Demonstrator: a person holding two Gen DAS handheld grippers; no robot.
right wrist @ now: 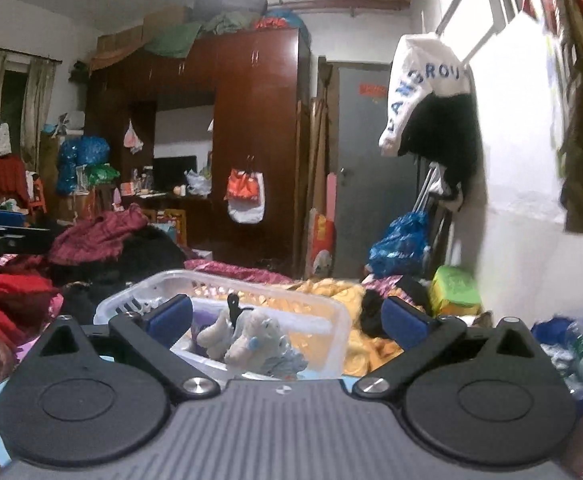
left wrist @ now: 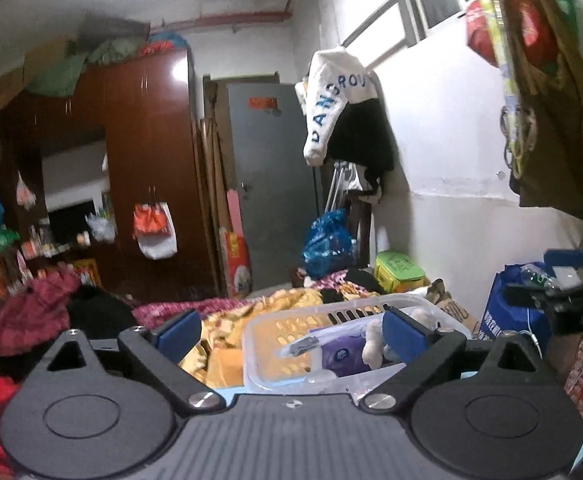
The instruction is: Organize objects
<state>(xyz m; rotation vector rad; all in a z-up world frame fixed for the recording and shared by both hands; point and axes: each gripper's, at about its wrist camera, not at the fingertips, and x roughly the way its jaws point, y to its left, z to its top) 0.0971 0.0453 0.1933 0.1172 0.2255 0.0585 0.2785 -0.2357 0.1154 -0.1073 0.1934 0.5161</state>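
Presently both the left gripper (left wrist: 291, 334) and right gripper (right wrist: 287, 320) stand released and holding nothing, the clear basket (right wrist: 331, 316) with a plush toy (right wrist: 251, 338) lying just ahead of each.

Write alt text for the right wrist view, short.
The open, empty right hand-held gripper faces a clear plastic basket on a cluttered bed; inside lie a grey plush toy and a purple pack. Behind stand a dark wardrobe and grey door.

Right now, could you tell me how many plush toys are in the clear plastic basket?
1 that I can make out: a grey plush toy lying in the near end of the clear plastic basket, beside a purple packet. Others may be hidden beneath.
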